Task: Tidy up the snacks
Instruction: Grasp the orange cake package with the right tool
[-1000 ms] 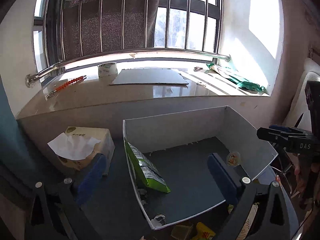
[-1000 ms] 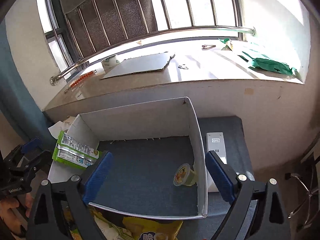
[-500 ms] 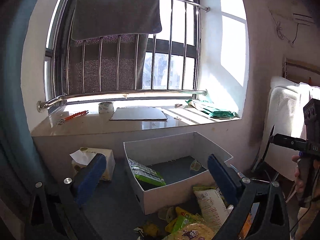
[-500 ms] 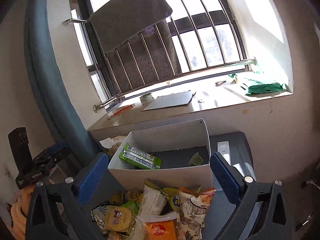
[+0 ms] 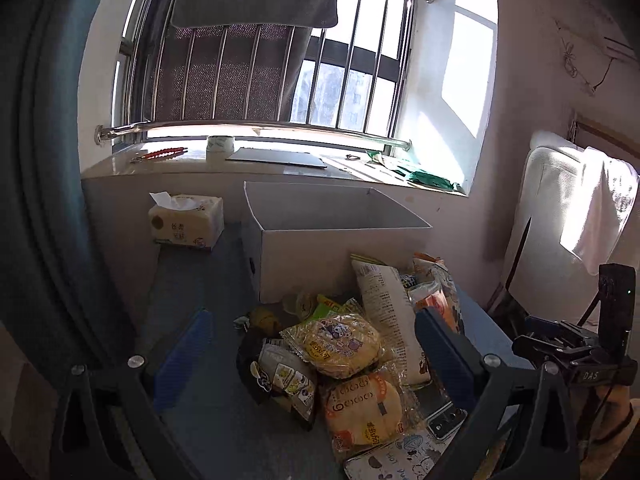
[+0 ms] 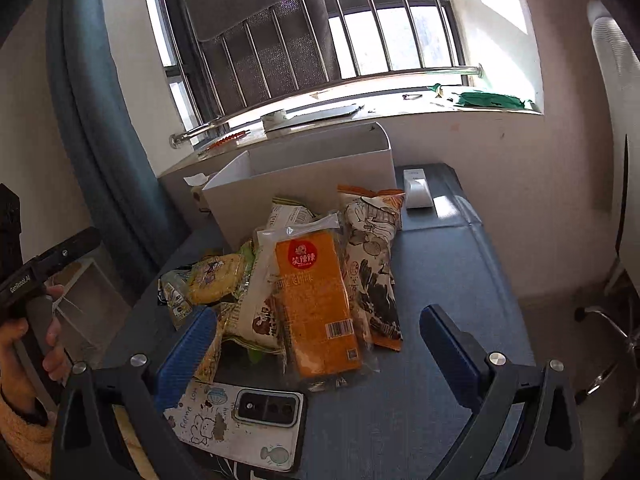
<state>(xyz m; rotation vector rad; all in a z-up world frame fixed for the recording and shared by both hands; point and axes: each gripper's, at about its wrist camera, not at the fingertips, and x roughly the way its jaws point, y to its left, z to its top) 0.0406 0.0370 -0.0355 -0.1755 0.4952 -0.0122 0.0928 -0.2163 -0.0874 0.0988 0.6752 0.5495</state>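
A pile of snack packets lies on the blue table in front of a white open box (image 5: 320, 248) (image 6: 304, 176). In the right wrist view an orange packet (image 6: 316, 300) lies on top, with a cartoon-printed bag (image 6: 372, 260) to its right and a yellow round cake (image 6: 216, 276) to its left. In the left wrist view two yellow round cakes (image 5: 340, 340) (image 5: 364, 408) and a tall white bag (image 5: 388, 312) show. My left gripper (image 5: 312, 356) stands open above the pile. My right gripper (image 6: 316, 352) is open too, over the orange packet's near end. Neither holds anything.
A phone in a white sticker case (image 6: 244, 420) lies at the table's near edge. A white remote (image 6: 416, 188) rests right of the box, a tissue pack (image 5: 186, 220) left of it. The windowsill (image 5: 280, 160) runs behind. A hand (image 6: 24, 340) holds the other gripper.
Both grippers have pulled back and away from the box, from right over its inside to above the snack pile. The box's contents are now hidden by its front wall.
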